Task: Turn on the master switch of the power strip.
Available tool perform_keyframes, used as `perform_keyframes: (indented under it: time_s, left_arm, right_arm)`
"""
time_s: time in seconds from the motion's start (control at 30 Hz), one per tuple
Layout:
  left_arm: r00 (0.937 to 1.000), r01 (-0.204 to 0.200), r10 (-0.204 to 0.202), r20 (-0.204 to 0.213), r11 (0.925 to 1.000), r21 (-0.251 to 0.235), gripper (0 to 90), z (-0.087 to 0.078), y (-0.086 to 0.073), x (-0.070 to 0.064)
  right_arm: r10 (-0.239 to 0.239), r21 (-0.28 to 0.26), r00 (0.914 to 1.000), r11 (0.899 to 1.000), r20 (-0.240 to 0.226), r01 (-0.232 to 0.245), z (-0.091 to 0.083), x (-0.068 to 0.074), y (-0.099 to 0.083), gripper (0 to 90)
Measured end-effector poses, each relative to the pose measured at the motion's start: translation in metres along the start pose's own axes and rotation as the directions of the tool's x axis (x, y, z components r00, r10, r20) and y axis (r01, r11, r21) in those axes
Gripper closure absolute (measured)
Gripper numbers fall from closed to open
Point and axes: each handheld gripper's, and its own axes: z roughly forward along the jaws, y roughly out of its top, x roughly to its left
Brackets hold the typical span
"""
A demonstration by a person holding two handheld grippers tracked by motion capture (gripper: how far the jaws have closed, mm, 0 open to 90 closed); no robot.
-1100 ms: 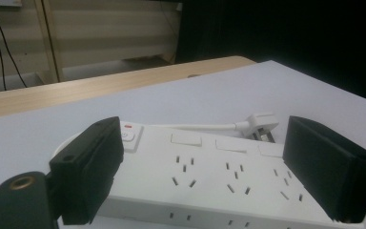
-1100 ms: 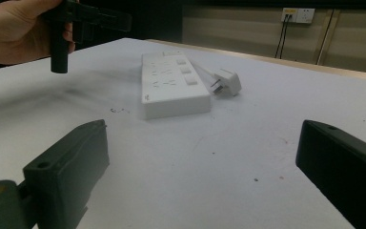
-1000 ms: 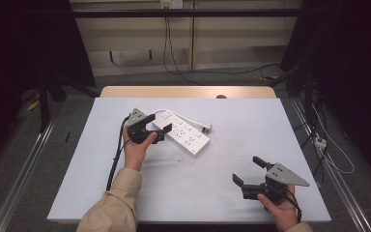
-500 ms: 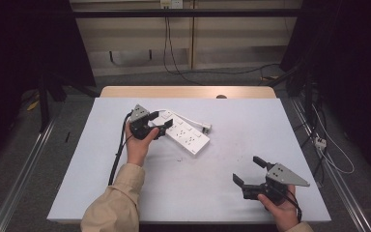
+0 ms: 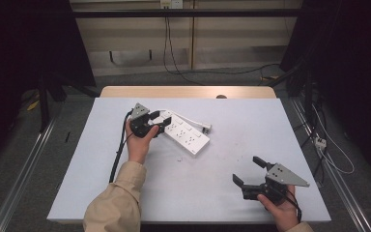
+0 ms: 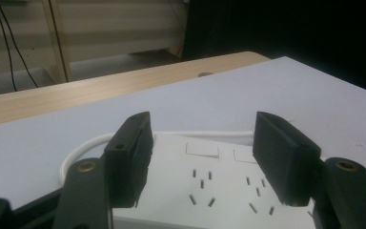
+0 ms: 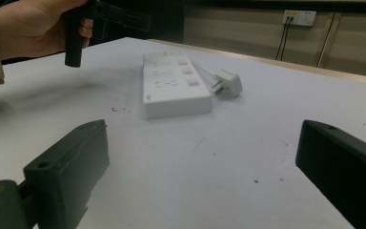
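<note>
White, slab-shaped power strip sits between the left hand-held gripper's wide jaws; right hand-held gripper gapes too.

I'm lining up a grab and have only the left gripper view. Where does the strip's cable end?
Observer: In a white plug lying on the table just beyond the power strip.
Operator: Is my left gripper around the strip's end?
Observer: The high view shows the left gripper open at the strip's end nearest the person's left hand.
Operator: And the other gripper?
Observer: The right gripper is open, well apart from the strip, near the table's front edge.
</note>
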Motion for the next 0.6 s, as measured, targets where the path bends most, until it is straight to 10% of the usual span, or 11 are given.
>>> perform_keyframes:
  time_s: [0.6]
  left_arm:
    - [0.9999, 0.003, -0.003, -0.015, 0.9999, 0.016, 58.2, 0.0089, 0.0021, 0.0049]
  right_arm:
    - [-0.002, 0.000, 1.0000, 1.000, -0.002, 0.002, 0.0001, -0.0002, 0.0002, 3.9]
